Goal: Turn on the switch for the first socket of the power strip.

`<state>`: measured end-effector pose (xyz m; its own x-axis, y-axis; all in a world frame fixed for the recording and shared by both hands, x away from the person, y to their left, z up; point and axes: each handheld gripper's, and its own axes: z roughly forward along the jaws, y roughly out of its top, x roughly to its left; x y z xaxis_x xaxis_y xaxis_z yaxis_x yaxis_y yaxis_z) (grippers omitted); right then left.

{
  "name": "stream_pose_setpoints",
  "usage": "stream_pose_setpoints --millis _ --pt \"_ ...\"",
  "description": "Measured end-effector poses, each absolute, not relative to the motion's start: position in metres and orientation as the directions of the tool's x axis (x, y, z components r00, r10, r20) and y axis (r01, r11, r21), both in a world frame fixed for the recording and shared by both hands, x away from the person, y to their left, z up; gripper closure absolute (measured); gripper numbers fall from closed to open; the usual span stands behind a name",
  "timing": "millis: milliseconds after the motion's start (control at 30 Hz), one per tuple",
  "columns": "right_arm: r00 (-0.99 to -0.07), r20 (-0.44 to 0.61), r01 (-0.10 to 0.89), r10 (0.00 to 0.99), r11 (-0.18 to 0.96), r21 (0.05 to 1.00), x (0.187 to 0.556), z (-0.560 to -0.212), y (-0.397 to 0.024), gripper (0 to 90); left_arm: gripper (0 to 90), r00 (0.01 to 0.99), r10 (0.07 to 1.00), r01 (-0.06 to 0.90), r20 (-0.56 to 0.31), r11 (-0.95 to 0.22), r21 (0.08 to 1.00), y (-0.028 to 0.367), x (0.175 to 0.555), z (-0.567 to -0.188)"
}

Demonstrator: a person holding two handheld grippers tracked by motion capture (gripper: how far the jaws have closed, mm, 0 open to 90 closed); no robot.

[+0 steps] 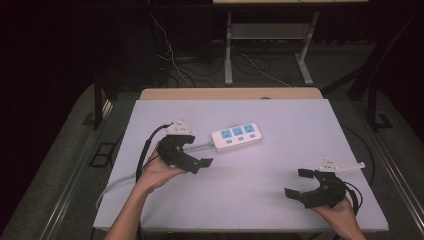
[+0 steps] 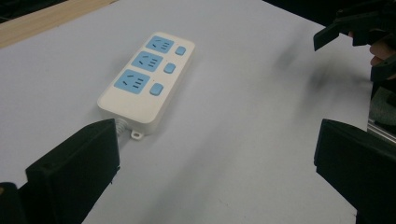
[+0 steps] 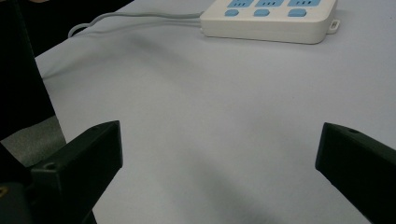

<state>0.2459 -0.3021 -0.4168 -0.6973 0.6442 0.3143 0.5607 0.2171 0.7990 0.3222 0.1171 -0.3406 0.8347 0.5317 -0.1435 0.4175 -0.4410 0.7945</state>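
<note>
The table (image 1: pixel 280 150) lies bare between the two grippers and along its right half. The strip (image 1: pixel 237 135) and its cord (image 1: pixel 200 146) block the left gripper (image 1: pixel 197 151) ahead.

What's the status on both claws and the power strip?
Left claw open, empty, near the power strip at its cable end. Right claw open, empty, far off. Strip flat on the table, untouched. Nothing in the way.
</note>
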Motion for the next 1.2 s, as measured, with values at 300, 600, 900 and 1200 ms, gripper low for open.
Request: stream_pose_setpoints --millis 300,600,900,1200 --pt "-0.700 0.310 0.558 0.643 0.222 0.799 0.246 -0.417 -0.302 0.3 0.0 0.843 0.524 0.412 -0.122 -0.482 0.773 0.108 0.335 -0.336" --pt "-0.698 0.313 0.562 0.644 0.222 0.797 0.245 -0.417 -0.302 0.3 0.0 0.853 0.511 0.403 -0.107 -0.515 0.757 0.099 0.347 -0.330" --pt "-0.699 0.310 0.559 0.644 0.222 0.799 0.245 -0.417 -0.303 0.3 0.0 0.875 0.479 0.369 -0.072 -0.561 0.741 0.083 0.358 -0.321" --pt "-0.698 0.310 0.559 0.645 0.220 0.799 0.245 -0.417 -0.304 0.3 0.0 0.892 0.450 0.341 -0.046 -0.601 0.723 0.065 0.370 -0.314"
